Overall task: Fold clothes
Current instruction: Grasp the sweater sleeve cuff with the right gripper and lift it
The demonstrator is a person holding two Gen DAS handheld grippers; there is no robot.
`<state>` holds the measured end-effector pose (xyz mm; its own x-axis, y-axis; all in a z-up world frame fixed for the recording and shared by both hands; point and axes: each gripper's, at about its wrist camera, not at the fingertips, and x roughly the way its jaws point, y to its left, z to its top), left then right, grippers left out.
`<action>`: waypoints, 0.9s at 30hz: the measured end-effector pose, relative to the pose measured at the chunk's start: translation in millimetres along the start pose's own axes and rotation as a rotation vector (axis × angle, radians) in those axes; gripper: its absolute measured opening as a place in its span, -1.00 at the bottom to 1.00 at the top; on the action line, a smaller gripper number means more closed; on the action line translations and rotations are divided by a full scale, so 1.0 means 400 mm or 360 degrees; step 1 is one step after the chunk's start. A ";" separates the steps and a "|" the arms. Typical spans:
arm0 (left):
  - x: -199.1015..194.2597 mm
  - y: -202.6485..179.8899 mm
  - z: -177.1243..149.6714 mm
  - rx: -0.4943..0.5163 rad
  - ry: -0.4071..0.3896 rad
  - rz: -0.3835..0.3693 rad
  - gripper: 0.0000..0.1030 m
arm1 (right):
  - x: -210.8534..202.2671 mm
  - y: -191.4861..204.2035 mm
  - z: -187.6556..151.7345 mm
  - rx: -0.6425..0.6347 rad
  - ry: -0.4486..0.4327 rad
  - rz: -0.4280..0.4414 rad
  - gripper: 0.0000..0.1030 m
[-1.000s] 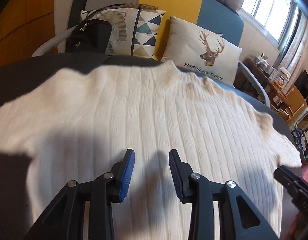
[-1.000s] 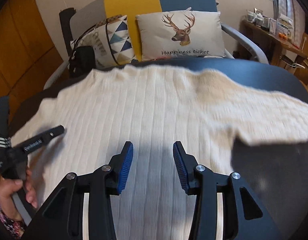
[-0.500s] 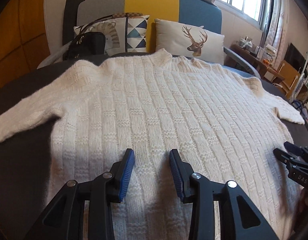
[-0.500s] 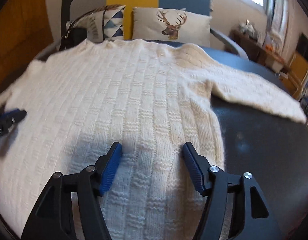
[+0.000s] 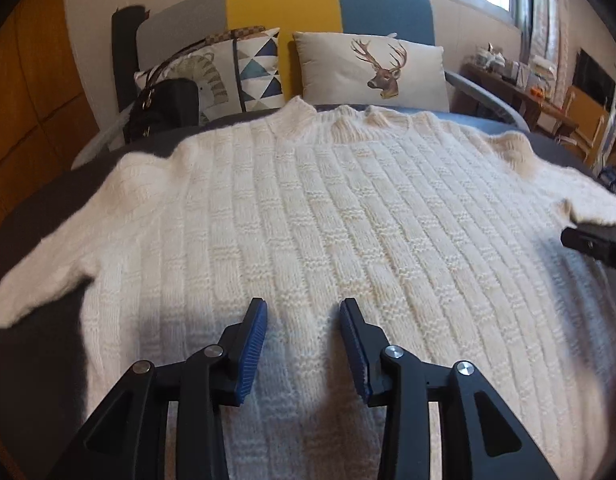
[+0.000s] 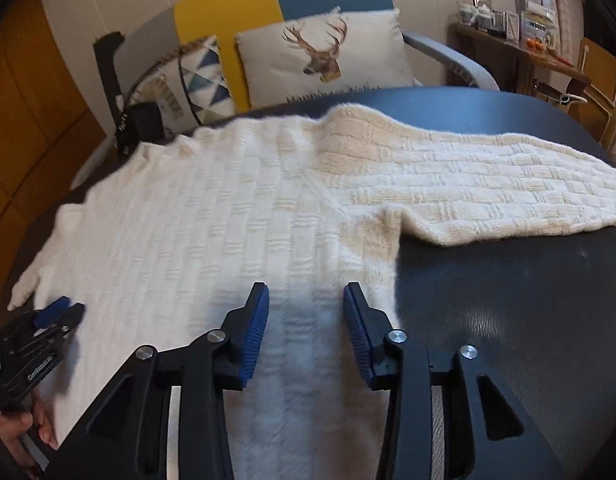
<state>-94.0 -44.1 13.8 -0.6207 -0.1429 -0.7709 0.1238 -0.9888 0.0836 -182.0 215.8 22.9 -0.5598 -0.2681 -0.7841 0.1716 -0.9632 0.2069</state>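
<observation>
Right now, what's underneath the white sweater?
The white sweater lies spread flat on a dark round table, whose bare top shows beside the right sleeve and past the collar. Whatever might lie beneath the knit itself is covered, so it cannot be seen.

The sweater (image 5: 328,216) runs off the bottom edge of both wrist views, so its hem is out of sight. In the left wrist view the tip of its left sleeve (image 5: 36,280) is cut by the picture's edge, and the right gripper (image 5: 596,246) shows only as a dark tip beside the sweater's other sleeve. In the right wrist view the sweater's body is smeared by blur. The small things on the shelf (image 6: 520,46) behind the sweater are too small to tell.
</observation>
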 end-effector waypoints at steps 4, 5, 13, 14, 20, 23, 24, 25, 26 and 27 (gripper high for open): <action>0.004 0.024 -0.006 -0.0070 -0.0016 -0.0083 -0.21 | 0.011 -0.013 0.006 -0.0058 0.0025 0.0011 -0.30; 0.006 0.031 -0.006 -0.0088 -0.0016 -0.0104 -0.21 | 0.000 -0.015 0.007 -0.0067 0.0027 0.0045 -0.29; 0.006 0.026 -0.012 -0.0076 -0.0036 -0.0087 -0.19 | -0.132 -0.363 0.007 0.0486 -0.0116 -0.0102 -0.29; 0.006 0.026 -0.012 -0.0077 -0.0037 -0.0087 -0.19 | -0.143 -0.433 0.006 0.0616 -0.0116 -0.0141 -0.28; 0.008 0.029 -0.013 -0.0087 -0.0045 -0.0100 -0.19 | -0.207 -0.776 -0.048 0.1269 -0.0298 -0.0117 -0.28; 0.009 0.026 -0.014 -0.0080 -0.0048 -0.0092 -0.18 | -0.205 -0.859 -0.051 0.1396 -0.0321 -0.0103 -0.28; 0.009 0.025 -0.013 -0.0078 -0.0049 -0.0090 -0.18 | -0.200 -0.876 -0.050 0.1425 -0.0320 -0.0093 -0.28; 0.009 0.025 -0.013 -0.0078 -0.0049 -0.0089 -0.18 | -0.193 -0.891 -0.048 0.1451 -0.0321 -0.0083 -0.28; 0.009 0.024 -0.012 -0.0077 -0.0050 -0.0088 -0.18 | -0.187 -0.906 -0.046 0.1477 -0.0322 -0.0074 -0.28; 0.009 0.023 -0.012 -0.0076 -0.0050 -0.0087 -0.18 | -0.181 -0.911 -0.044 0.1498 -0.0327 -0.0070 -0.28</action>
<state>-91.4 -53.7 8.8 -0.6516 -0.0909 -0.7531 0.1255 -0.9920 0.0111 -189.6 586.6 -5.9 -0.6963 -0.1434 -0.7032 -0.5233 -0.5691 0.6342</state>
